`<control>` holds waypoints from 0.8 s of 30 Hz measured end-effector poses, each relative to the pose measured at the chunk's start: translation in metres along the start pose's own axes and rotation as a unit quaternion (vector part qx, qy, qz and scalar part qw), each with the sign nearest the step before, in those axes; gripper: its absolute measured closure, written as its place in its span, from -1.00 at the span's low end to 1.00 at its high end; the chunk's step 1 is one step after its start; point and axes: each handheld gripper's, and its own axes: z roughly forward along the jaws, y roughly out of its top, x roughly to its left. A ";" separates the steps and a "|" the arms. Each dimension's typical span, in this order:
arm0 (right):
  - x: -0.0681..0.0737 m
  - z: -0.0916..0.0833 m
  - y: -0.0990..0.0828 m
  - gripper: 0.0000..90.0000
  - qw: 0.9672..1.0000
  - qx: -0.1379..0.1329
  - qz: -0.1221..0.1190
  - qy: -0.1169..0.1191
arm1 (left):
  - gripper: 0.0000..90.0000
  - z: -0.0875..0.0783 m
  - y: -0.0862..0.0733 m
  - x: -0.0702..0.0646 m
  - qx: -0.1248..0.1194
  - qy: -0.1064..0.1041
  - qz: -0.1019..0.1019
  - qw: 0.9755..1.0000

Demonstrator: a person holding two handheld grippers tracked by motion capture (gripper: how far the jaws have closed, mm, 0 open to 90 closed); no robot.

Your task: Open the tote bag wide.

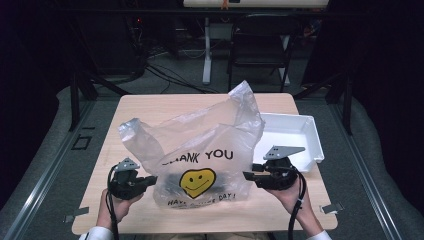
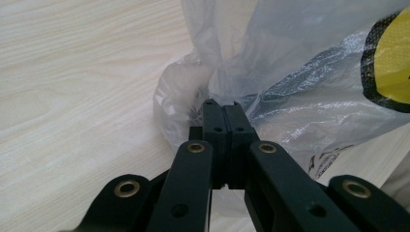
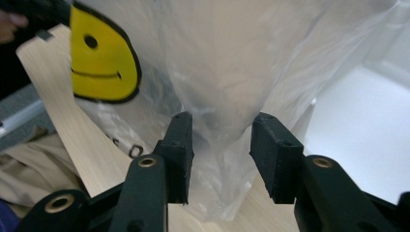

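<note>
Centrally, wooden table (image 1: pixel 150 107) carried clear plastic bag (image 1: pixel 210 135) printed "THANK YOU" with yellow smiley (image 1: pixel 198 181), standing upright near front edge. White tray (image 1: pixel 300 131) sat just behind bag's right side. Left gripper (image 1: pixel 154 179) had jaws pressed together, pinching bag's lower left edge. Right gripper (image 1: pixel 246 175) had jaws parted at bag's right side; plastic fold between pads, neither pressing it.
</note>
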 end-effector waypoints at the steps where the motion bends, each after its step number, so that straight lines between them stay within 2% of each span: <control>1: -0.001 -0.002 0.002 0.31 1.000 -0.007 0.003 -0.003 | 1.00 0.000 0.000 0.000 0.005 -0.001 0.004 1.000; 4: -0.004 -0.005 0.008 0.30 1.000 -0.020 0.008 -0.008 | 1.00 0.001 0.000 -0.001 0.003 -0.002 -0.002 1.000; 7: -0.007 -0.006 0.012 0.33 1.000 -0.025 0.007 -0.013 | 1.00 -0.001 0.000 0.001 0.007 -0.004 0.002 1.000; 9: -0.010 -0.005 0.013 0.41 0.999 -0.028 0.013 -0.011 | 1.00 -0.001 0.000 0.001 0.006 -0.002 -0.002 1.000; 12: -0.012 -0.002 0.013 0.63 0.999 -0.032 0.020 -0.012 | 1.00 -0.002 0.000 0.001 0.002 -0.004 -0.004 1.000; 16: -0.012 0.003 0.010 0.84 0.999 -0.028 0.017 -0.013 | 0.99 -0.006 0.001 0.001 -0.010 0.002 -0.004 1.000; 18: -0.010 0.004 0.010 0.92 0.999 -0.026 0.013 -0.017 | 0.85 -0.009 0.002 0.000 -0.022 0.001 -0.010 1.000; 19: -0.009 0.005 0.010 0.94 0.999 -0.027 0.012 -0.015 | 0.70 -0.012 0.003 0.000 -0.027 0.005 -0.011 1.000; 20: -0.009 0.005 0.009 0.95 1.000 -0.024 0.009 -0.014 | 0.63 -0.014 0.004 -0.001 -0.035 0.006 -0.010 0.999; 21: -0.008 0.005 0.009 0.95 1.000 -0.025 0.007 -0.013 | 0.55 -0.017 0.006 -0.002 -0.050 0.011 -0.010 0.999; 23: -0.007 0.006 0.009 0.96 1.000 -0.026 0.009 -0.013 | 0.19 -0.021 0.010 -0.005 -0.072 0.013 -0.015 0.997; 24: -0.007 0.006 0.008 0.96 1.000 -0.025 0.008 -0.012 | 0.15 -0.023 0.012 -0.006 -0.084 0.011 -0.012 0.996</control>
